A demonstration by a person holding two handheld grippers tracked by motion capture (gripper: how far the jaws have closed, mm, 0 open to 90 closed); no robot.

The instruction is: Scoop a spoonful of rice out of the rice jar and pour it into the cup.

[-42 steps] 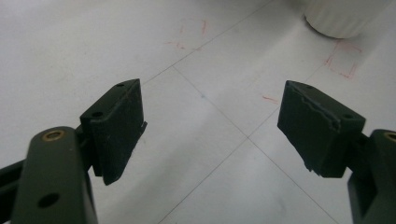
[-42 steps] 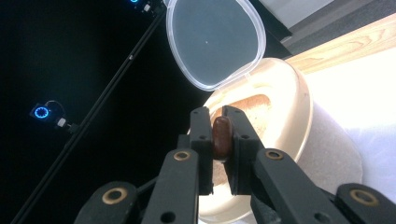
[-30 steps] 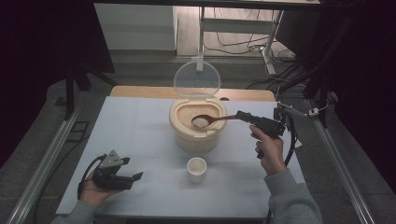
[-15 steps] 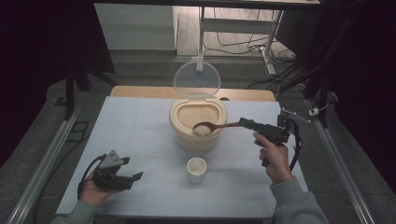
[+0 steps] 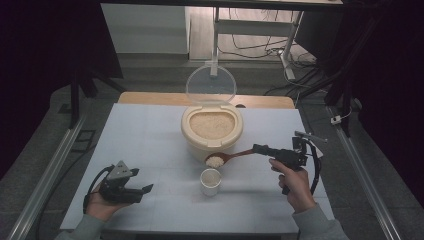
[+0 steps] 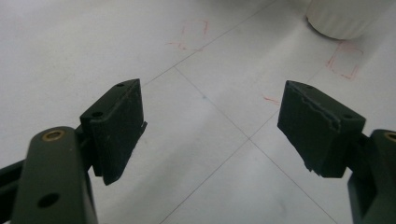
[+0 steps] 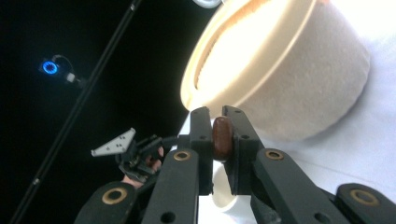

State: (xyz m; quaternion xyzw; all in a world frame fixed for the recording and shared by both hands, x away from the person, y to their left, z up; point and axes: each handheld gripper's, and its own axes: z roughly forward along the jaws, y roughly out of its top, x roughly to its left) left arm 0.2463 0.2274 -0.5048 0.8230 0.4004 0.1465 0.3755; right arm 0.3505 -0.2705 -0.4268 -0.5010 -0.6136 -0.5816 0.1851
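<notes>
Black gripper (image 5: 137,191), brass-coloured screws, grey plate, grey sleeves (image 5: 320,227)

The left gripper (image 5: 142,190) was held low in the left hand (image 5: 100,206), jaws apart. The right gripper (image 5: 257,148) was held level, jaws clamped.

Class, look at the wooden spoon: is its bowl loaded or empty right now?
Loaded. The wooden spoon carries a pale mound of rice above the small white cup, in front of the open rice container.

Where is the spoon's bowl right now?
In the high view, the spoon, loaded with rice, hangs just in front of the rice container and just above-behind the cup, its handle clamped in the right gripper.
</notes>
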